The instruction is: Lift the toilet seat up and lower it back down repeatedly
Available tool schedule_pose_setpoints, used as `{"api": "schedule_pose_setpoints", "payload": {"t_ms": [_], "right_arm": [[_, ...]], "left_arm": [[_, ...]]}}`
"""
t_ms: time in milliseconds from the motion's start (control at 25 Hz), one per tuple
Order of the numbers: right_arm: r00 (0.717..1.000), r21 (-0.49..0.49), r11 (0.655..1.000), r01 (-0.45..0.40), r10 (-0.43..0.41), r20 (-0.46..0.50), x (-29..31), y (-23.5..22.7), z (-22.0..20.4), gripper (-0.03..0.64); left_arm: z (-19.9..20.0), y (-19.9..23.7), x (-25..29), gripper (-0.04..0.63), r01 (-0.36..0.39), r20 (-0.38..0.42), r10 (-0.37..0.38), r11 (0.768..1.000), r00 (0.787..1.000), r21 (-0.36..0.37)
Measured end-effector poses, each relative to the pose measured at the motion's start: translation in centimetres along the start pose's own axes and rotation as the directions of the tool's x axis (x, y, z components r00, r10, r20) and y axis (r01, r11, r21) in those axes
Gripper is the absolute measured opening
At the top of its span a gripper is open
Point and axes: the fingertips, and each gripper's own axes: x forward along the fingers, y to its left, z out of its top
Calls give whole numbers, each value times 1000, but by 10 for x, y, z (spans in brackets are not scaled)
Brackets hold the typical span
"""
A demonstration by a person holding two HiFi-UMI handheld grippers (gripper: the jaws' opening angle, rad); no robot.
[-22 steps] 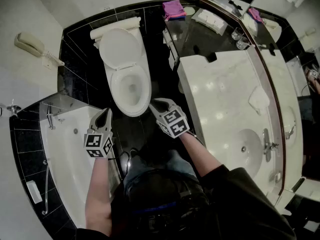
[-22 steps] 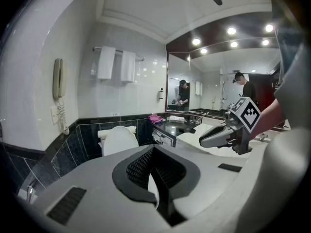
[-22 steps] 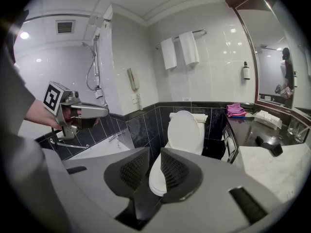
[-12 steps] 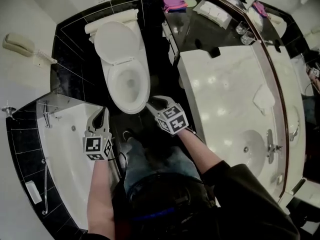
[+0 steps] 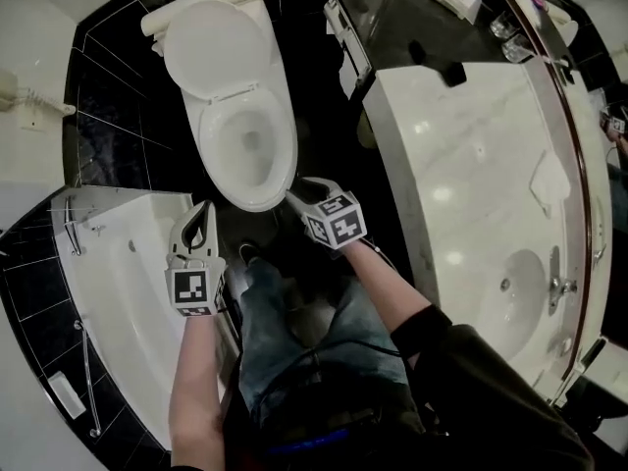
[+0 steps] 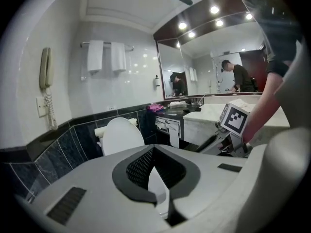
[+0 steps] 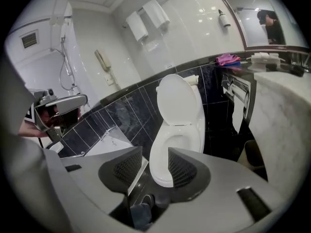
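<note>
Your left tool [image 5: 205, 212] sits left of centre in the head view, above the near corner of the white bathtub [image 5: 118, 292] and short of the toilet. Its jaws are closed tip to tip and hold nothing.

Your right tool [image 5: 300, 192] is at the centre of that view, angled toward the upper left. Its tips are just beside the front right of the white toilet bowl [image 7: 161, 174]. Its jaws stand wide apart and empty. In the right gripper view the front of the bowl shows through the gap, beyond the pads and untouched by them.

The white toilet seat [image 5: 212, 155] lies flat on the bowl in the upper middle of the head view. The white oval lid [image 5: 214, 47] stands raised behind it, leaning back toward the wall. Neither tool touches the seat or the lid.

The white marble tabletop [image 5: 461, 155] fills the right side of the head view, with the oval sink basin [image 5: 515, 287] at lower right and a chrome tap [image 5: 561, 287] just beside it. Your legs in blue jeans [image 5: 294, 332] show at bottom centre, between the bathtub and the tabletop.

In the left gripper view a cream wall telephone [image 6: 45, 69] hangs at upper left. Two white towels [image 6: 104, 56] hang on a rail to its right. A pink cloth [image 6: 155, 108] lies at mid-frame below the large wall mirror [image 6: 214, 67].
</note>
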Motion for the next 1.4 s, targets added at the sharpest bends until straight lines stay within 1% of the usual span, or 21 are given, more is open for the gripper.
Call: {"api": "schedule_pose_setpoints", "payload": {"t_ms": [80,160,200,280,400,520,640,760,880,1080,1200,1320,1400], "right_arm": [[1000,23,1000,9,-8,-22,24,-15,-19,195],[999,46,999,18,-16,-45,47,-30,-38,195],[998,60,998,20,-17,-55,58,-37,-46,206],[998,106,994,20,-13,-66,82,-50,-62,206],[998,191,982,15,-2,-66,117,-70,-84,206],[997,240,971,18,-1,-71,149,-88,-106,206],[998,317,948,-19,37,-52,177,-97,-124,206],[997,438,896,-71,79,0,198,-107,-135,201],[995,533,841,-96,91,36,213,-119,-147,199],[995,627,773,-98,87,47,231,-138,-170,199],[994,686,719,-110,77,79,239,-147,-175,199],[992,747,653,-127,68,109,246,-153,-176,199],[992,772,623,-126,63,111,251,-154,-179,198]], "left_arm": [[-24,3,15,-15,0,-7,0,1000,1000,-5],[-52,9,29,-15,-23,-9,23,1000,1000,-12],[-65,12,35,-15,-34,-4,34,999,999,-17],[-85,15,47,-15,-43,10,43,999,999,-30],[-117,19,61,-15,-53,22,53,998,998,-37],[-147,24,73,-15,-63,14,64,997,998,-44],[-173,27,81,-15,-68,3,68,996,998,-50],[-193,28,90,-15,-67,-6,67,996,998,-54],[-209,29,98,-15,-62,-16,62,996,998,-58],[-224,30,115,-15,-52,-25,50,997,998,-48],[-228,33,123,-15,-45,-24,44,998,999,-40],[-232,38,129,-15,-48,-29,46,998,999,-43],[-232,40,131,-15,-49,-26,48,998,999,-46]]}}
